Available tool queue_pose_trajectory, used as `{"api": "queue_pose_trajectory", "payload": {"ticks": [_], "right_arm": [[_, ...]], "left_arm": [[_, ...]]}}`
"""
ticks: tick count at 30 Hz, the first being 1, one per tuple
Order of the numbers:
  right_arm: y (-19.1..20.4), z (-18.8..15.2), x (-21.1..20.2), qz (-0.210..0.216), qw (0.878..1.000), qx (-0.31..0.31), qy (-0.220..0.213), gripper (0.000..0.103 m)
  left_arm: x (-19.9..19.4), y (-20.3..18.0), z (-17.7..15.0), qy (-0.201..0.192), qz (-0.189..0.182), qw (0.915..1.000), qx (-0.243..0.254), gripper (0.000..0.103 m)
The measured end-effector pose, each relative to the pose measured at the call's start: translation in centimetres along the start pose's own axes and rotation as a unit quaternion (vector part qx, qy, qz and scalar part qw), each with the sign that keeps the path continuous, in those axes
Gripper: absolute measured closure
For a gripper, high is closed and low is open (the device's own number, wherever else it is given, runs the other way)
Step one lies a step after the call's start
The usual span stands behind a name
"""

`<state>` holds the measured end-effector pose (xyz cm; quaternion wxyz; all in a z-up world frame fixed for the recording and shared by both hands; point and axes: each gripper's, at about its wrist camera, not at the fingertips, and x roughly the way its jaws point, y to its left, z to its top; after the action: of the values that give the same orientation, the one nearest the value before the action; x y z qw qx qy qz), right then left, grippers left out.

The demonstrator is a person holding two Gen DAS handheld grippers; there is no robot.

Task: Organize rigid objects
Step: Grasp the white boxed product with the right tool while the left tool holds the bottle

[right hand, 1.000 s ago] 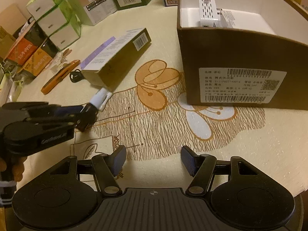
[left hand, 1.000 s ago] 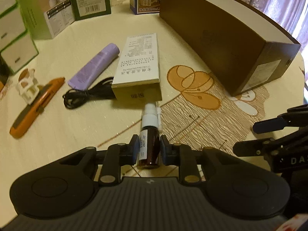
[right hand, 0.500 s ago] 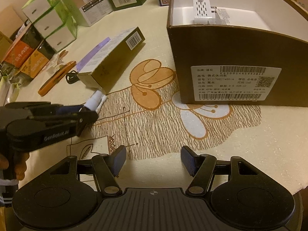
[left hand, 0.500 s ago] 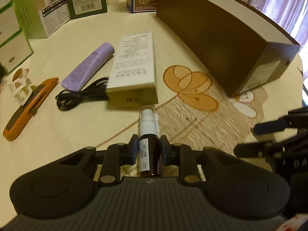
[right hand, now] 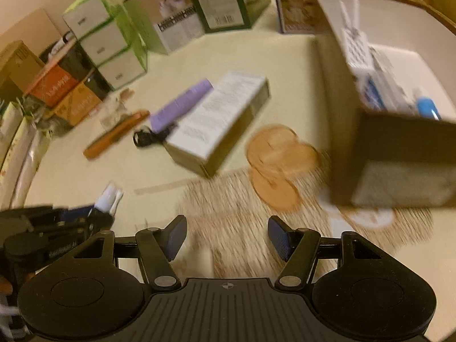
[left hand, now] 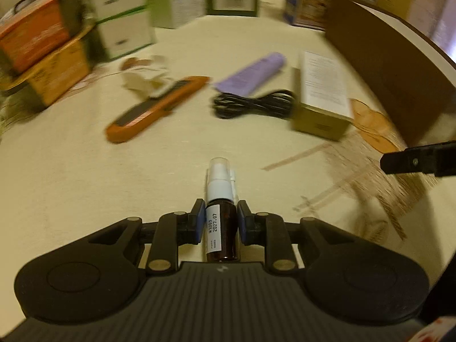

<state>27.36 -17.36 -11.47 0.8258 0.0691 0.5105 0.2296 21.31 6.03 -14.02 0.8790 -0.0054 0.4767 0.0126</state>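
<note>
The left gripper (left hand: 221,222) is clamped on a small brown spray bottle (left hand: 221,228), its two pads pressing the sides of the bottle's body. The bottle points forward, away from the camera, with its white pump head and clear cap in front of the pads, and a white label with printed digits faces up. It is held above the cream tablecloth (left hand: 85,176), not lying on it.

The right gripper (right hand: 226,238) has its jaws apart with nothing between them; only the brown printed pattern of the cloth shows in the gap.

I take the long yellow-green carton (left hand: 322,99), which lies flat on the cloth, as the landmark. Just left of it, touching its side, is a bundle of black cable (left hand: 253,104). Behind the cable, also left of the carton, lies a purple tube (left hand: 250,74). Farther left is an orange utility knife (left hand: 156,108), and beside the knife a small white object, too blurred to name. Right of the carton stands a large brown cardboard box (right hand: 399,154), open on top, with some white and blue things inside, not clear. Beyond the carton, several upright packages stand in a row at the far edge of the table. The spray bottle is in front of the carton, nearer the camera and apart from it.
</note>
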Motion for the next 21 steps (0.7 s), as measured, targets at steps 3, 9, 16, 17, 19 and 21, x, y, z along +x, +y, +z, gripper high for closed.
{"api": "queue_pose_trajectory", "payload": {"ticks": [3, 9, 16, 17, 19, 21], "right_arm": [[0.9, 1.6, 1.5, 0.003, 1.0, 0.011, -0.008, 0.035], [3.0, 3.7, 4.4, -0.021, 1.0, 0.011, -0.018, 0.029], [3.9, 4.9, 6.9, -0.042, 0.999, 0.024, -0.014, 0.028], [3.9, 5.0, 7.2, -0.053, 0.998, 0.028, -0.012, 0.028], [3.4, 5.0, 7.3, -0.052, 0.998, 0.034, -0.014, 0.028], [2.9, 4.9, 7.1, -0.04, 0.998, 0.034, -0.016, 0.034]], "left_arm": [[0.0, 1.0, 0.7, -0.008, 0.005, 0.9998, -0.019, 0.084], [0.7, 1.6, 1.8, -0.015, 0.007, 0.9991, -0.039, 0.084], [1.7, 1.4, 1.8, -0.01, 0.001, 0.9989, -0.047, 0.084], [1.8, 1.5, 1.8, -0.007, 0.001, 0.9988, -0.048, 0.084], [1.9, 1.5, 1.6, -0.006, 0.0, 0.9987, -0.051, 0.084], [1.9, 1.5, 1.6, -0.007, 0.0, 0.9987, -0.05, 0.084]]}}
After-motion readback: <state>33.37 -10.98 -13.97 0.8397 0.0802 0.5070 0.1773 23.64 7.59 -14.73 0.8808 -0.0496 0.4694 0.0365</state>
